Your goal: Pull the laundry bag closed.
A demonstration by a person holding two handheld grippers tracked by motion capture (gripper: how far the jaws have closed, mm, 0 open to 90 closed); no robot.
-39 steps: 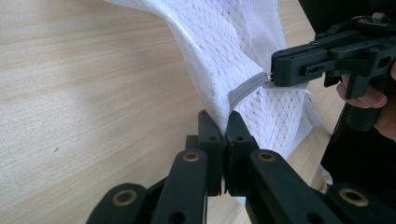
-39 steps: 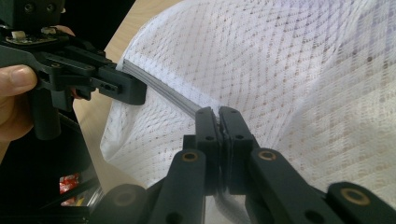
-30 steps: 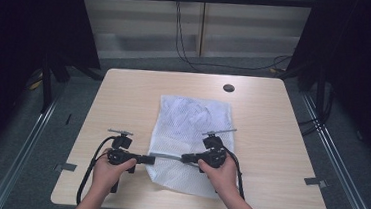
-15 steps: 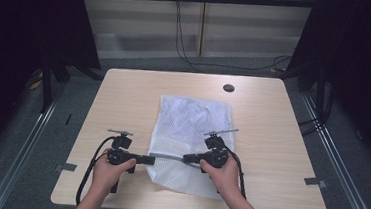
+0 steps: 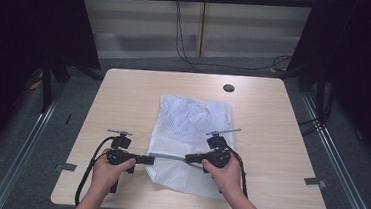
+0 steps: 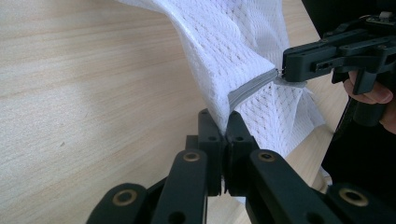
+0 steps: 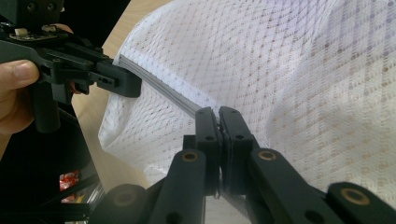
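White mesh bag point(image 5: 191, 135) flat mid-table, zipper point(image 5: 167, 156) toward six o'clock. Left gripper point(image 5: 145, 158) clamped on zipper's nine-o'clock end, right gripper point(image 5: 189, 159) pinching farther along at three o'clock, probably to tension it for sliding.

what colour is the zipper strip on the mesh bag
Grey zipper strip on the white mesh bag; clearest in the left gripper view.

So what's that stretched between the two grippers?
A grey zipper strip of the white mesh bag, pulled taut between the left gripper and right gripper, each clamped on one end; clearest in the gripper views.
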